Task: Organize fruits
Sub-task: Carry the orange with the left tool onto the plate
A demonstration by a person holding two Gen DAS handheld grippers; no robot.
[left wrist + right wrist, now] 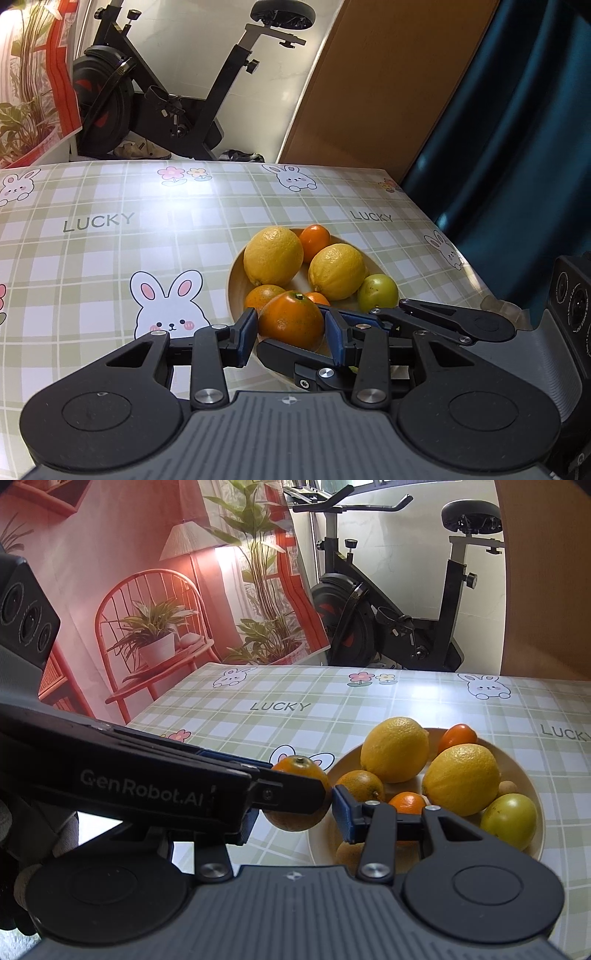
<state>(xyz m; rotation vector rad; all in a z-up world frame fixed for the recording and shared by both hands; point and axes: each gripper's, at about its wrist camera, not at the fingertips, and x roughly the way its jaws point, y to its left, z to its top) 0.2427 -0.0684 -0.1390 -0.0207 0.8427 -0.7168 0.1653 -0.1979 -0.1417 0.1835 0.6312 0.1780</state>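
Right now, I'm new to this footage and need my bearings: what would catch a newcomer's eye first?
The orange clamped between the blue pads of the left gripper, at the near edge of a pale plate, with the fingers of the right gripper flanking it too. Behind it on the plate sit two big yellow lemons, and a bunny-print checked tablecloth covers the table.

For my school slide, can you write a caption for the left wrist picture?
The left gripper holds an orange above a plate of lemons and small fruit.
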